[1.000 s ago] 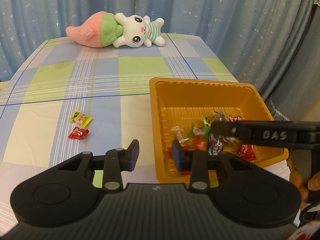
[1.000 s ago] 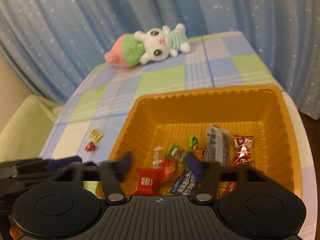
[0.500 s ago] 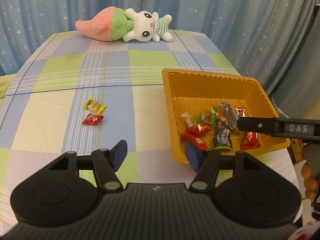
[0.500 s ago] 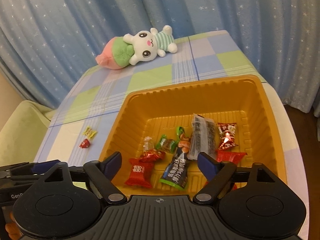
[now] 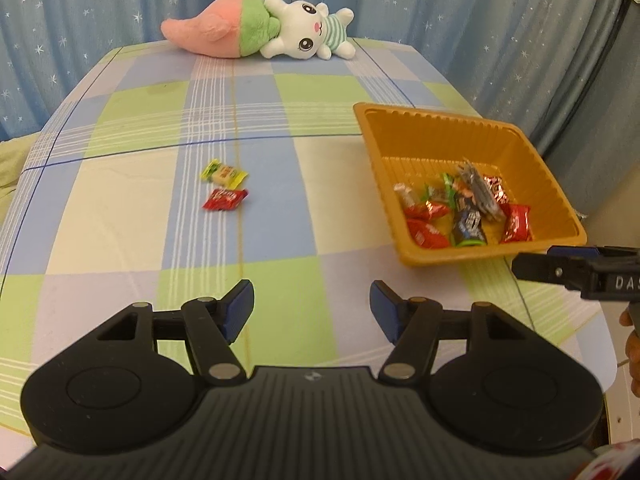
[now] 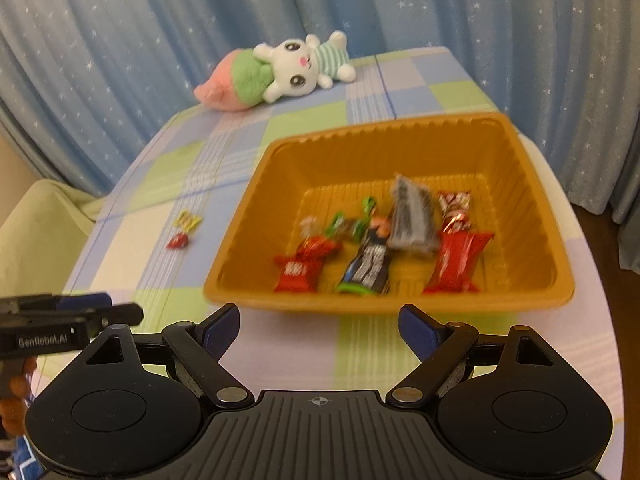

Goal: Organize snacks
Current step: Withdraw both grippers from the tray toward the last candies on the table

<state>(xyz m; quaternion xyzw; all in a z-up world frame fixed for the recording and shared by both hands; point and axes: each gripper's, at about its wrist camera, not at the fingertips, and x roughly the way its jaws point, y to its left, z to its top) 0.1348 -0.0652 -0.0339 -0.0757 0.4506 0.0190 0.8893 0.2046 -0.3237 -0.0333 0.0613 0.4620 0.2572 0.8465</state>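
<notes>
An orange tray (image 5: 420, 128) (image 6: 400, 148) on the checked tablecloth holds several wrapped snacks (image 5: 460, 208) (image 6: 376, 252). A yellow candy (image 5: 223, 172) (image 6: 188, 220) and a red candy (image 5: 224, 199) (image 6: 178, 241) lie side by side on the cloth left of the tray. My left gripper (image 5: 312, 306) is open and empty, above the cloth near the front edge, well short of the two candies. My right gripper (image 6: 318, 322) is open and empty, just in front of the tray's near rim. Its side shows in the left wrist view (image 5: 576, 272).
A pink, green and white plush toy (image 5: 260, 30) (image 6: 276, 72) lies at the table's far edge. Blue starred curtains (image 5: 120, 0) hang behind. The table's right edge runs just beyond the tray. A pale green cushion (image 6: 36, 232) sits left of the table.
Both grippers have pulled back from the tray and opened wider. The right gripper has left the tray and now sits in front of its near rim. The snacks lie in the tray.
</notes>
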